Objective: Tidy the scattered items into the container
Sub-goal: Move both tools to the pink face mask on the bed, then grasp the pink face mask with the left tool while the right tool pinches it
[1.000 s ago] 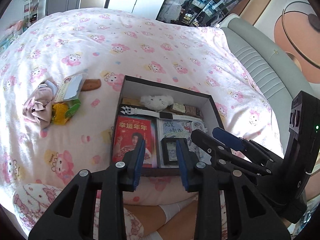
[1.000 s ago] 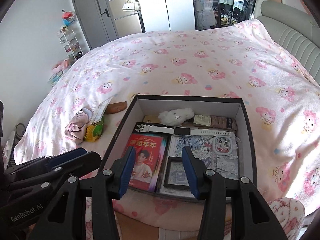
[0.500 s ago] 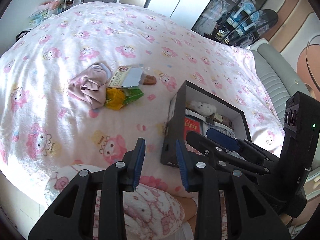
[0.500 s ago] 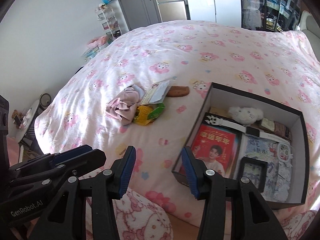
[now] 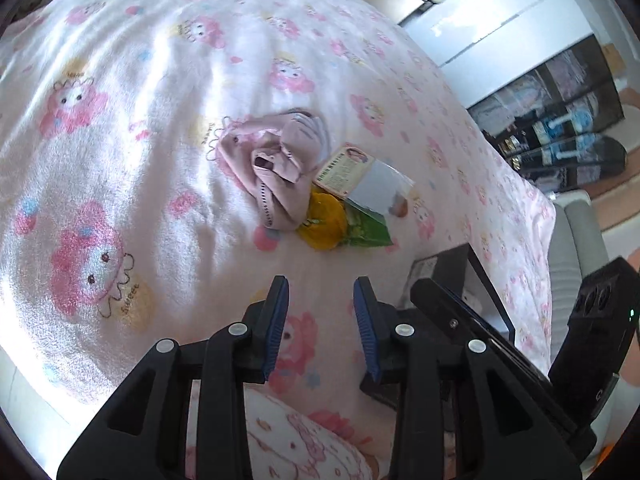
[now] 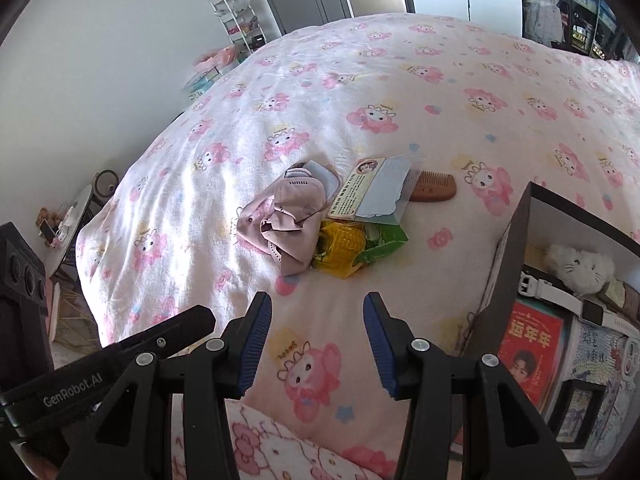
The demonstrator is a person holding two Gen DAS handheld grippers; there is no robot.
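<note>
Left gripper (image 5: pixel 321 322) fingers spread, just opening a little, nothing between; right gripper (image 6: pixel 316 344) fingers spread wider, empty, both over the pink cartoon-print bed (image 6: pixel 400 92). Beyond them, scattered items clustered and touching: pink cloth (image 6: pixel 280 224), yellow-green snack packet (image 6: pixel 352 246), card packet (image 6: pixel 370 194), wooden comb (image 6: pixel 434 187). Black box (image 6: pixel 516 248) right of the cluster, partly filled.

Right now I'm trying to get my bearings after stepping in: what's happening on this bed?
A person holds a gripper in each hand, tidying loose things into the black box, which already has a white plush, a watch and a red booklet inside. The left gripper, whose jaws just opened slightly, and the right gripper are both open and empty, pointed at a pile beside the box: a pink garment, a yellow-green packet, a card packet, a wooden comb.
</note>
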